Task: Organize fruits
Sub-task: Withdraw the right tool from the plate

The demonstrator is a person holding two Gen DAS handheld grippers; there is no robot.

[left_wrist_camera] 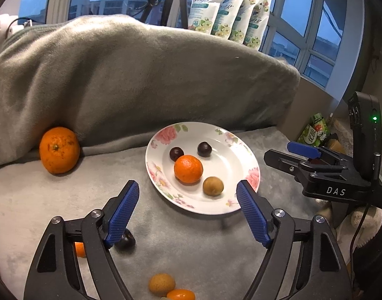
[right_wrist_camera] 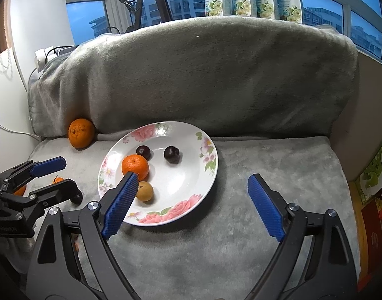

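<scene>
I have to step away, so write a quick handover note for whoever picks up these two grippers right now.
Left gripper: open, empty, above the cushion at the plate's near-left edge.
Right gripper: open, empty, over the plate's near edge.
Plate holds a small orange, two dark fruits and a brown fruit.
Done: those four are on the plate.
Left: big orange against the blanket at back left; near the left gripper, a dark fruit, a brown fruit, a small orange piece and another partly hidden behind the fingers.
</scene>
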